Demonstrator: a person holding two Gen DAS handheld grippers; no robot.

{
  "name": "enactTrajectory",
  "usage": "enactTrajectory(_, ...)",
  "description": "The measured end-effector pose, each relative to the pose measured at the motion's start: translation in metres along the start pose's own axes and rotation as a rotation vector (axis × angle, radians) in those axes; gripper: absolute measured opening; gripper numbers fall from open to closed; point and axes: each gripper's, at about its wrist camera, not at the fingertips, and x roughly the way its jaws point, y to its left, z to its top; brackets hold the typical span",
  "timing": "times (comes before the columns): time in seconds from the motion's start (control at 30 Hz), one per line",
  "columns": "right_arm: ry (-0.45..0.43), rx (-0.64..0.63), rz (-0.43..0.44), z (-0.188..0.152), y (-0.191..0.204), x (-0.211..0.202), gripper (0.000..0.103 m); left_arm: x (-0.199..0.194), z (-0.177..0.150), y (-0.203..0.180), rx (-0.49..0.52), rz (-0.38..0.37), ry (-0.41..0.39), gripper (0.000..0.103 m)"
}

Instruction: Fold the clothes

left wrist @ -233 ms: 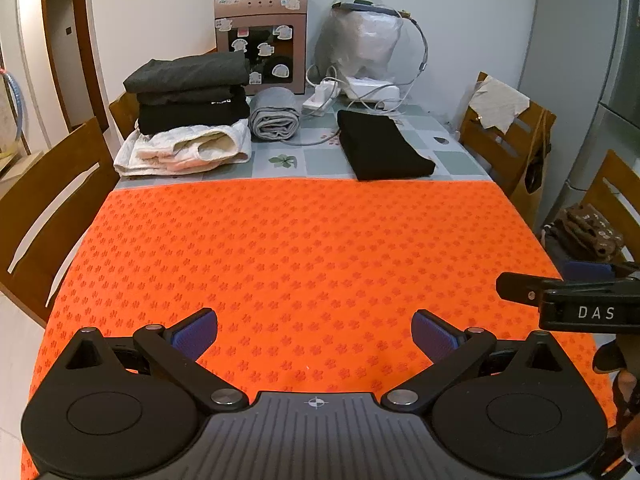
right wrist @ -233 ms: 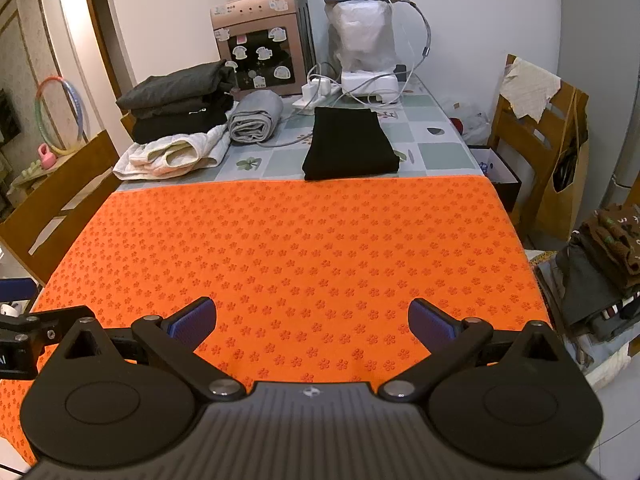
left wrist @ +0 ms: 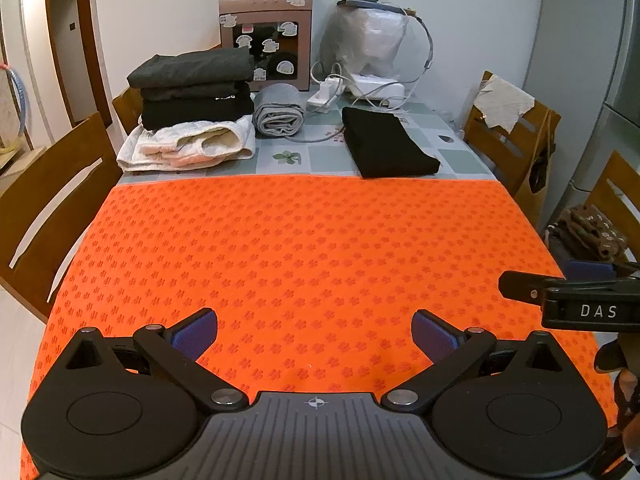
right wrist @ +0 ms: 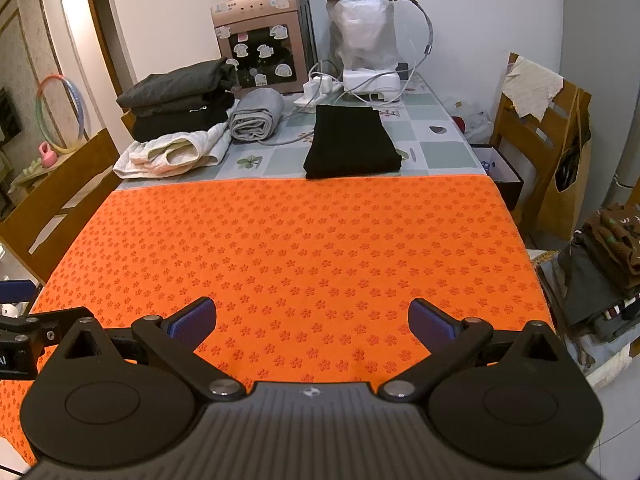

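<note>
An orange flower-print mat (left wrist: 312, 240) (right wrist: 304, 240) covers the near half of the table with no garment on it. A folded black garment (left wrist: 386, 144) (right wrist: 350, 144) lies just beyond its far edge. A stack of dark folded clothes (left wrist: 192, 88) (right wrist: 180, 98) sits on a white folded item (left wrist: 188, 146) (right wrist: 172, 154) at the far left, beside a grey roll (left wrist: 280, 110) (right wrist: 256, 114). My left gripper (left wrist: 315, 334) is open and empty over the mat's near edge. My right gripper (right wrist: 312, 322) is open and empty beside it. Unfolded clothes (right wrist: 604, 268) (left wrist: 592, 232) are piled off the table's right side.
A pink water dispenser (left wrist: 266, 36) (right wrist: 262, 40), a bagged appliance (left wrist: 368, 44) (right wrist: 362, 36) and a power strip with cables (left wrist: 330, 92) stand at the table's far end. Wooden chairs (left wrist: 52, 200) (right wrist: 536, 136) flank both sides.
</note>
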Motion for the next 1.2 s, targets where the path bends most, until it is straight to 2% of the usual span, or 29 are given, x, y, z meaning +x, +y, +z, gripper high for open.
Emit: enactTrajectory(1.2,0.023,0.025,-0.013,0.0,-0.002,0.01,0.103,0.012,0.003,0.001,-0.008,-0.005,0.037,0.103)
